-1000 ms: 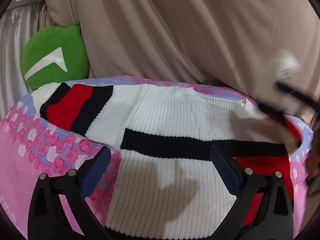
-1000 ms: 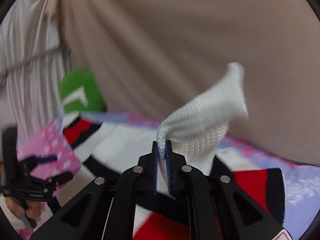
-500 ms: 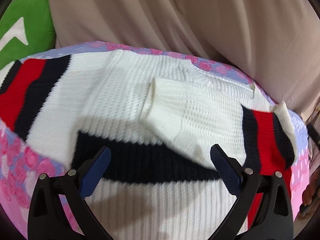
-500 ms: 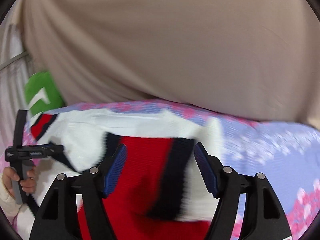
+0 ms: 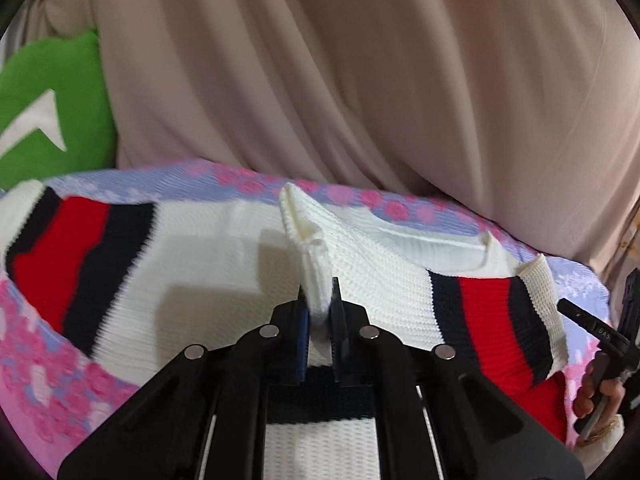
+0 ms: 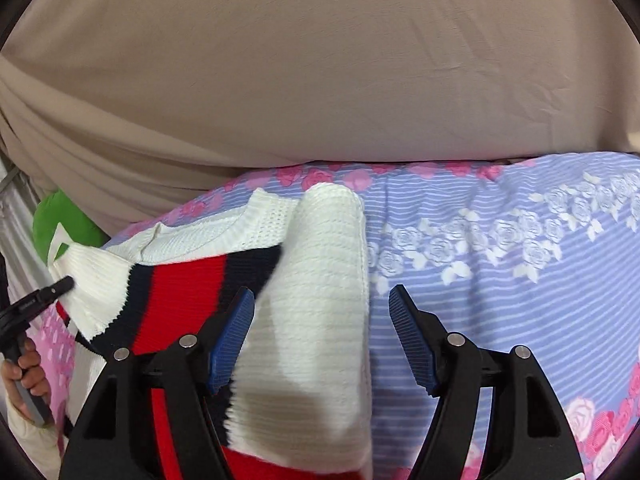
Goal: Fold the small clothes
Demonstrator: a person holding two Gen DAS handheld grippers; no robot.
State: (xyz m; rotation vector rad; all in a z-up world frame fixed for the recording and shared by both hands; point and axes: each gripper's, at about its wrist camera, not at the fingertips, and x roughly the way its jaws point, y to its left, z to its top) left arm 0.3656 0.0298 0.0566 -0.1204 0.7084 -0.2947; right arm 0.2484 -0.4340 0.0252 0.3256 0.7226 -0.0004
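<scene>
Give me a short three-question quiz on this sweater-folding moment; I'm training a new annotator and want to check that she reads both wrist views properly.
1. True or false: the left gripper is shut on a white fold of the sweater.
2. How does the right gripper stand? A) shut on the sleeve B) open over the sleeve C) out of view
3. Fill in: the sweater lies on a floral ____, with a ____ cushion behind it.

Key: 1 true; 2 B, its blue pads stand apart with the white sleeve end between them; 3 bedsheet, green.
</scene>
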